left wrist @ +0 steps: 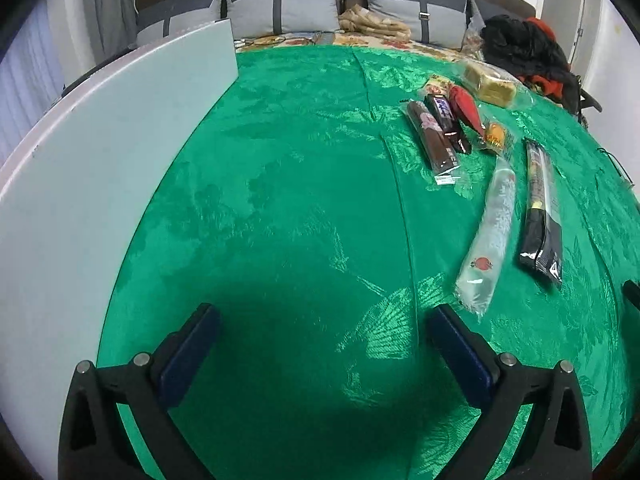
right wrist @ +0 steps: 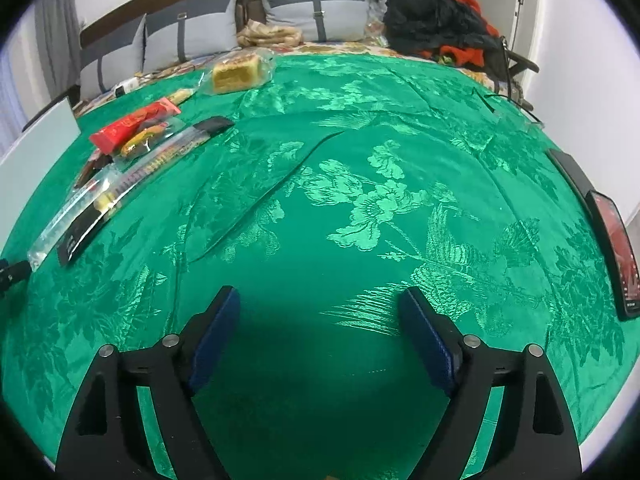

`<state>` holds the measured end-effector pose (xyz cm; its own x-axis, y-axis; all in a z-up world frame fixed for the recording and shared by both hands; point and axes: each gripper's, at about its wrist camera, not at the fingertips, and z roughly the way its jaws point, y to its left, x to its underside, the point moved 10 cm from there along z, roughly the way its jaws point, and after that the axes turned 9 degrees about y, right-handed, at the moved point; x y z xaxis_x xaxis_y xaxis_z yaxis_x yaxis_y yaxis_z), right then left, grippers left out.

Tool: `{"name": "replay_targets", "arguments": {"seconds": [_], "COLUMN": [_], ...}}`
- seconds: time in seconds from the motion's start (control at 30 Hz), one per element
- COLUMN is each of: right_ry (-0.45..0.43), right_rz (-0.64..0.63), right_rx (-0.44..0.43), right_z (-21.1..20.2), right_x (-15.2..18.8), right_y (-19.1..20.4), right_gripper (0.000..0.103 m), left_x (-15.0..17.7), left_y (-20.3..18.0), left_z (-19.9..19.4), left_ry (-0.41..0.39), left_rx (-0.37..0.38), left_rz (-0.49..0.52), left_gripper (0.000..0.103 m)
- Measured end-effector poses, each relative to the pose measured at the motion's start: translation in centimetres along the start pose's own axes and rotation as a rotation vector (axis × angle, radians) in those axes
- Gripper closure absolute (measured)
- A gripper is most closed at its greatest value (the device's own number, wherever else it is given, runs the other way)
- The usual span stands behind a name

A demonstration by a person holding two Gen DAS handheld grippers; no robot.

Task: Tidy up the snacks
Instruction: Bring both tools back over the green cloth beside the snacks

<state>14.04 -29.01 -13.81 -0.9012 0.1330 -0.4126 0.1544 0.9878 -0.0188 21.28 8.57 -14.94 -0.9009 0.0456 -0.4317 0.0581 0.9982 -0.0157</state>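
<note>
Left gripper (left wrist: pixel 322 322) spread wide, empty above green cloth (left wrist: pixel 280 180), right gripper (right wrist: pixel 320 306) also wide apart, holding nothing, over bare cloth, snacks (left wrist: pixel 480 152) lying in a loose row, well apart from both grippers

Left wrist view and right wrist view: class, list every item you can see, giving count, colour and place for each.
tablecloth: one, green floral, covering the table
white board: one, along the cloth's left edge
snack packets: about seven, brown, red, orange, clear, black, clustered on the cloth
cake pack: one, yellow in clear wrap, beyond the cluster
cushions: several, grey, at the back
clothes: one heap, black and red, back right
phone: one, black, right edge
left claw: open, empty
right claw: open, empty
</note>
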Motion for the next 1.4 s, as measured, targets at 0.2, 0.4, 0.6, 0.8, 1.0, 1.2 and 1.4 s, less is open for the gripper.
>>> {"name": "replay_targets", "arguments": {"seconds": [0.2,0.4,0.6,0.8,1.0,1.2,1.4], "right_ry": [-0.001,0.0,0.001,0.002,0.002,0.002,0.002], "right_rz": [0.006,0.003,0.001,0.0,0.0,0.001,0.001], "right_rx": [0.005,-0.009,-0.009,-0.011,-0.01,-0.01,-0.01], "right_z": [-0.05,-0.02,0.0,0.08,0.09,0.09,0.09], "right_x": [-0.01,-0.01,-0.02,-0.01,-0.02,-0.02,-0.01], "right_y": [0.02,0.16,0.24,0.37,0.36,0.36,0.36], "right_gripper": [0.017,0.015,0.014,0.014,0.014,0.014,0.014], "left_x": [-0.03,0.02,-0.02,0.01,0.04,0.04,0.07], "left_y": [0.08,0.08,0.04,0.05,0.09,0.08,0.13], "left_z": [0.11,0.07,0.18,0.15,0.14,0.15,0.1], "left_ry": [-0.006,-0.006,-0.007,-0.007,-0.007,-0.007,-0.007], "left_rx": [0.002,0.002,0.002,0.002,0.002,0.002,0.002], "left_rz": [-0.004,-0.005,-0.005,-0.005,-0.005,-0.005,-0.005], "left_gripper": [0.0,0.0,0.0,0.0,0.0,0.0,0.0]}}
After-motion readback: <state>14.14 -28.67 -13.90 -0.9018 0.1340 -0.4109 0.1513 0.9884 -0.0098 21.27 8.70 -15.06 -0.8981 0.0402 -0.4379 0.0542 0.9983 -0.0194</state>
